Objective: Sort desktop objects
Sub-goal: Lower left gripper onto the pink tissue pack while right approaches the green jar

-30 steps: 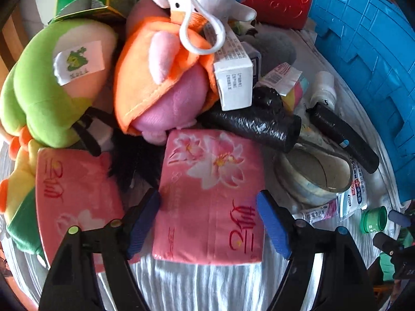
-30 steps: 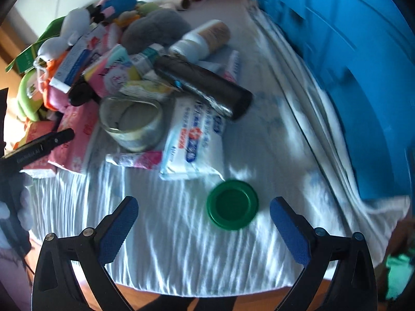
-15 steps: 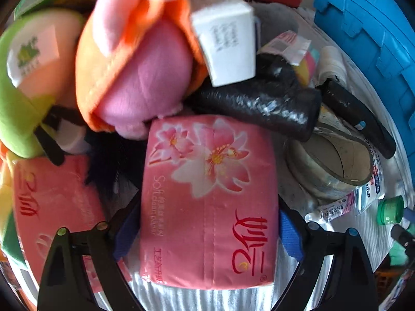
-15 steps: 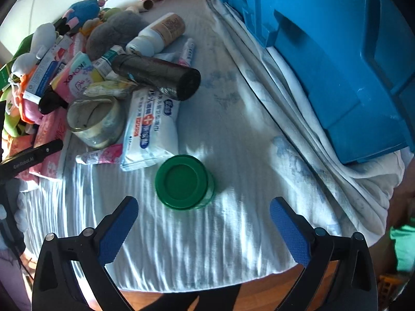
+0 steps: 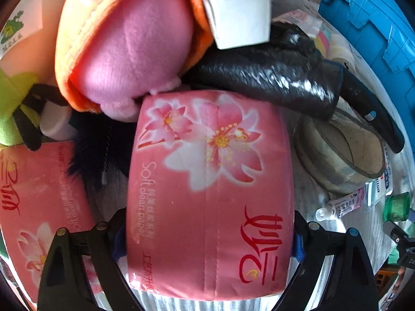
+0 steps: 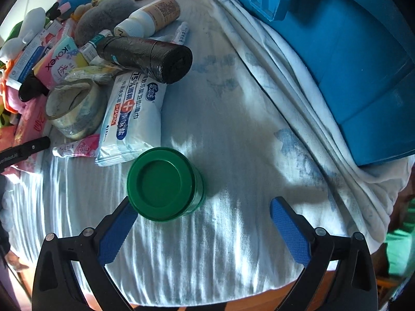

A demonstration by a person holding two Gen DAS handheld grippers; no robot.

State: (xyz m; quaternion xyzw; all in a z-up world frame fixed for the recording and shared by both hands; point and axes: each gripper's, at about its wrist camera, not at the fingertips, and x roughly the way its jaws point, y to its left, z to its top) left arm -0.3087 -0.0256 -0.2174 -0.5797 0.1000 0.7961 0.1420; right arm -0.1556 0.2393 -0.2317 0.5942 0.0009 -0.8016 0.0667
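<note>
In the left wrist view a pink tissue pack [image 5: 210,194] with flower print lies between the two fingers of my left gripper [image 5: 207,238]. The jaws stand wide, one on each side of the pack, at or very near its sides; the blue pads are mostly hidden behind it. In the right wrist view a green-lidded jar [image 6: 163,184] stands on the white cloth [image 6: 233,129]. My right gripper [image 6: 205,228] is open. The jar sits just in front of its left finger, off centre to the left.
A second pink tissue pack [image 5: 39,207], plush toys [image 5: 124,49], a black bag roll [image 5: 272,77] and a tape roll [image 5: 339,155] crowd around the left gripper. A big blue bin [image 6: 350,51] fills the right. A wipes pack [image 6: 132,119] lies behind the jar.
My left gripper moved forward until its fingers straddle the tissue pack. My right gripper moved closer to the green jar, which now sits by the left finger.
</note>
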